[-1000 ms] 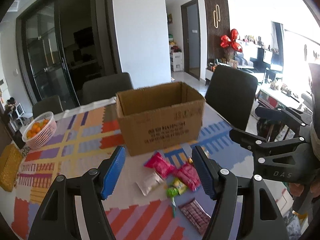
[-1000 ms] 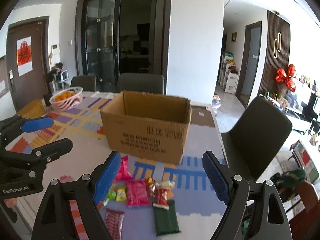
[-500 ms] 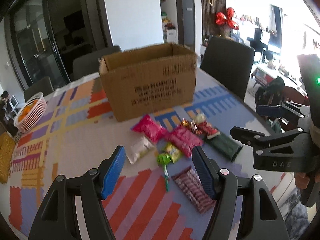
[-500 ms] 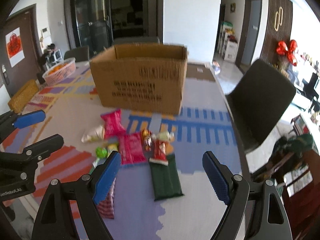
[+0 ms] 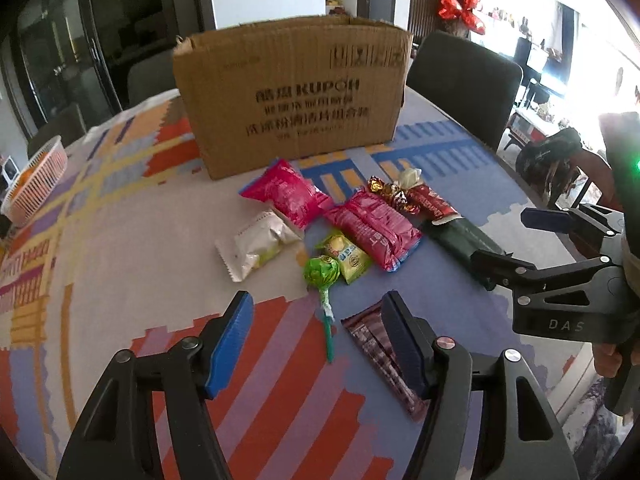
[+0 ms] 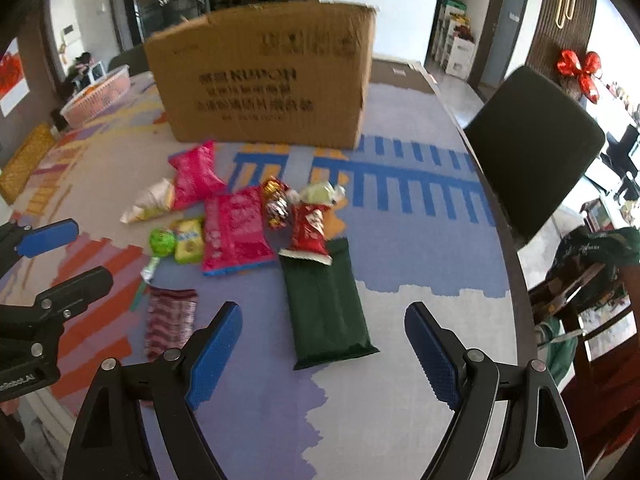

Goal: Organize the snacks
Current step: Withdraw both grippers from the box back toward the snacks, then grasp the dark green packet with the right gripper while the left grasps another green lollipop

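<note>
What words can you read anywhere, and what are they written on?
"KUPOH" (last letter unclear): front of the cardboard box, beside characters too blurred to read.
"DAS": body of the right gripper.
"nRobot.AI", cut off at the frame edge: body of the left gripper.
Print on the snack wrappers: too small to read.

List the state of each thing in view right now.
Box: upright; top open.
Dark green pack: flat, red wrapper overlapping its far end.
Lollipop: lying flat, wrapped.
Left gripper: open, empty, above the lollipop stick.
Right gripper: open, empty, over the dark green pack.
</note>
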